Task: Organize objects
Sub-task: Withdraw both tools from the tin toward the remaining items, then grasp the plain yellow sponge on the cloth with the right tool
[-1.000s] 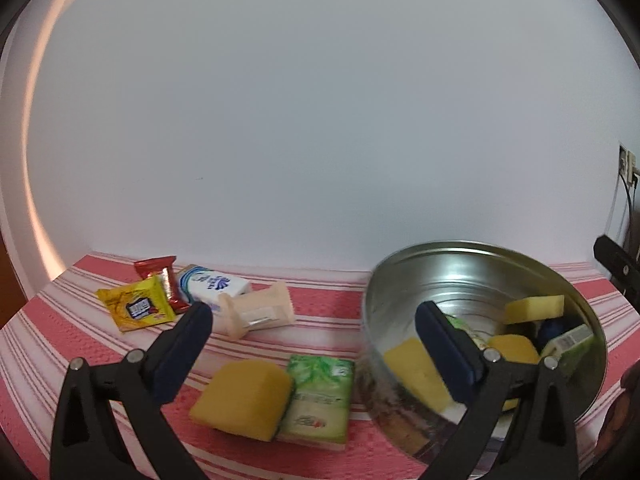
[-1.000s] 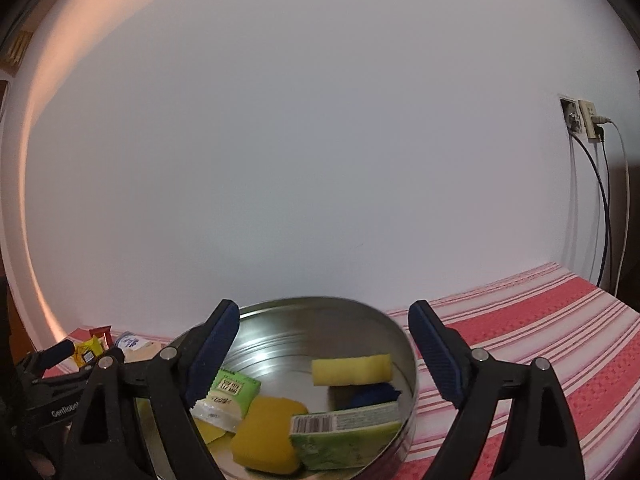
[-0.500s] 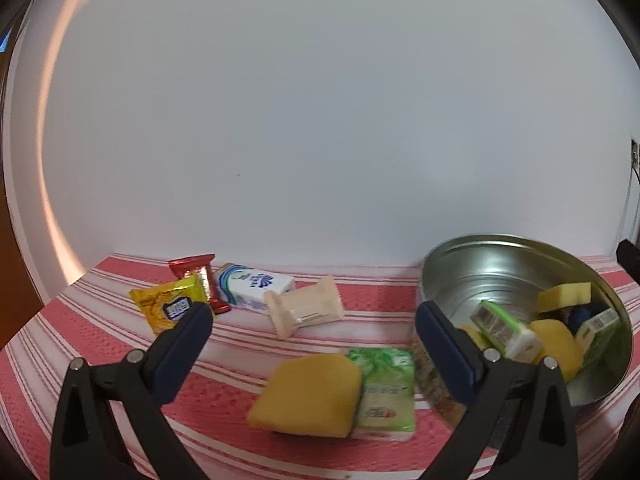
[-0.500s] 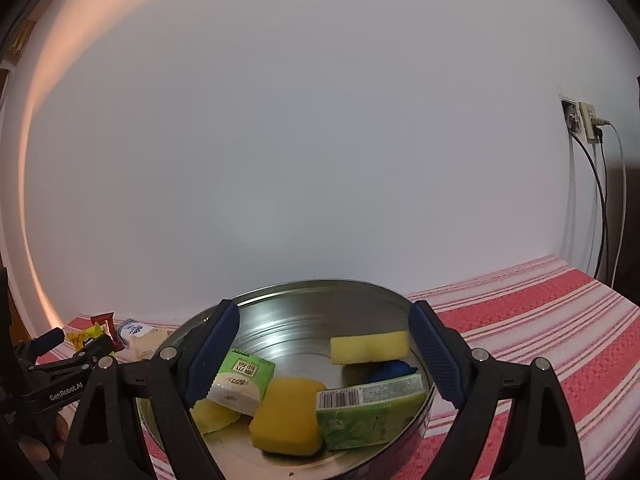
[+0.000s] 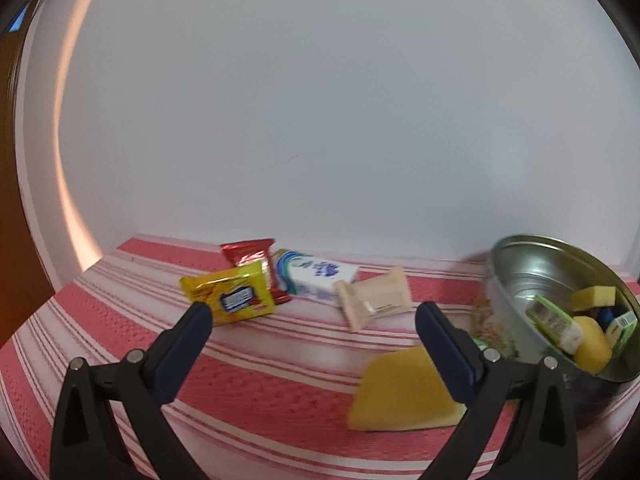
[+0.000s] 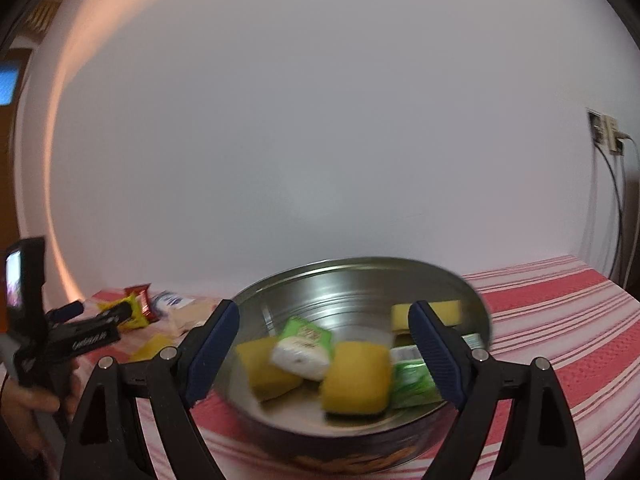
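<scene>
On the striped cloth [image 5: 120, 332], a collecting step appears to be in hand: the left gripper [image 5: 312, 320] is held wide apart and empty, with the yellow sponge [image 5: 400, 392] at its four o'clock and the packets [image 5: 236, 296] at eleven o'clock. The right gripper [image 6: 324, 320], also spread and empty, is aimed at the metal tin [image 6: 360, 276], whose blurred contents seem to be sponges and packs. Since the earlier frame the left view has been swung leftward, so the tin [image 5: 532, 264] now sits at three o'clock; next, centring on one loose item is called for.

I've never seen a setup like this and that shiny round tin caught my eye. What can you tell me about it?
The tin is a round, shallow container of silvery, ribbed metal, open with no lid, and its outer wall carries a printed pattern. It appears tilted, though the fisheye blurs this. It sits on the red-striped cloth. Inside lie yellow sponges, green packets and something blue. Both grippers are open and neither touches it.
</scene>
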`<state>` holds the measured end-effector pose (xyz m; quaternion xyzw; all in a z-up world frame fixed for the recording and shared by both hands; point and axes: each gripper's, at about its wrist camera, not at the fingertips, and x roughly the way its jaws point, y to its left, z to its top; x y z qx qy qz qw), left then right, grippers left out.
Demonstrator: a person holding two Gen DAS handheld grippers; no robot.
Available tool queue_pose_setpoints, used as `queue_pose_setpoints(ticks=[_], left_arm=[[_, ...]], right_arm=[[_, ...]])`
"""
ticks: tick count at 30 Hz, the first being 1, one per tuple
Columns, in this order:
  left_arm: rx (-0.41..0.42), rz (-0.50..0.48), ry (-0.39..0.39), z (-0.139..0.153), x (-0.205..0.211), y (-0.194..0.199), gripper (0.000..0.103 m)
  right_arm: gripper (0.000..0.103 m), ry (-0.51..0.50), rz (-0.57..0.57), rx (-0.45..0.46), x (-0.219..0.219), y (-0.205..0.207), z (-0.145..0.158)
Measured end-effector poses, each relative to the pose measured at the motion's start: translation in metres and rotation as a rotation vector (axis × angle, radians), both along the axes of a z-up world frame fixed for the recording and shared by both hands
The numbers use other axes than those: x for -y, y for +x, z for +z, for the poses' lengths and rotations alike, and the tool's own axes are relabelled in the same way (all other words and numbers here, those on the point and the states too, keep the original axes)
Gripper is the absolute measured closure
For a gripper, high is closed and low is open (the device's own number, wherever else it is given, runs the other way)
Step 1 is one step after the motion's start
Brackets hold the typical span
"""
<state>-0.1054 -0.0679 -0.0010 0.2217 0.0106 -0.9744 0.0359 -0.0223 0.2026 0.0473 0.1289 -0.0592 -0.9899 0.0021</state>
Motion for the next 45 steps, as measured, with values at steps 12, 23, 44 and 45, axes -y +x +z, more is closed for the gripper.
queue_pose_setpoints(ticks=[12,23,44,45], left_arm=[[0.022,0.117,0.021,-0.005,0.07,-0.017,0.0],[0.048,0.223,0.04,-0.01,0.128,-0.031,0.0],[0.042,0.366,0.158,0.001,0.177,-0.028,0.0],[0.04,0.366,0.158,0.002,0.178,-0.027,0.0]], right_arm=[[0.015,0.001,0.274,0.123,0.082,-0.017,-0.015],[0.015,-0.017,0.44,0.316,0.143,-0.052,-0.032],[0.015,0.027,0.586,0.403,0.204,-0.085,-0.043],[0.015,-0.002,0.587,0.417,0.201,-0.087,-0.045]])
